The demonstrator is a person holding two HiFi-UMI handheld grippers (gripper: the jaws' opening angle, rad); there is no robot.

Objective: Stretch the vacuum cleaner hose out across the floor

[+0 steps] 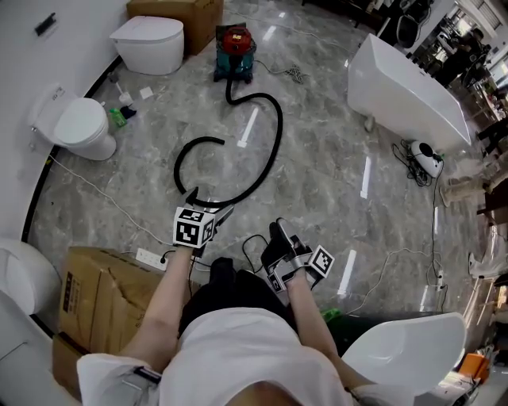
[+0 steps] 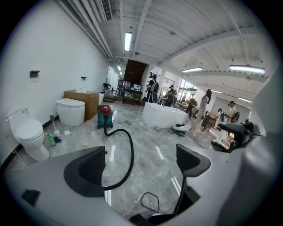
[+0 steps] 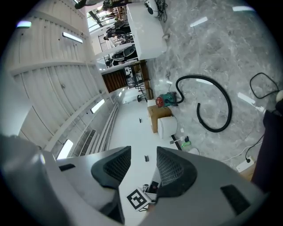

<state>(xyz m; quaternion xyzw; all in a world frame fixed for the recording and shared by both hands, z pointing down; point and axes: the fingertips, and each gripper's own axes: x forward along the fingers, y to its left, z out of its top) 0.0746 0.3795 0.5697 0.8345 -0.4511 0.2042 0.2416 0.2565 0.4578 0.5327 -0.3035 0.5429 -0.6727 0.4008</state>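
The left gripper (image 2: 141, 159) has its fingers spread wide with nothing between them. The right gripper (image 3: 143, 161) has its fingers partly apart and also holds nothing. One black vacuum hose (image 1: 274, 151) lies looped on the floor (image 1: 317, 182). Its loose end is just ahead of the left gripper at 12 o'clock.

There are two cardboard boxes. The near box (image 1: 99, 297) is at 8 o'clock, and its print is too small to read. One toilet (image 1: 83, 127) stands at 10 o'clock.

Farther off are one bathtub (image 1: 405, 91) at 1 o'clock and a second toilet (image 1: 149, 44) at 11. The red-topped vacuum cleaner (image 1: 235, 49) and the far box (image 1: 186, 14) stand at 12.
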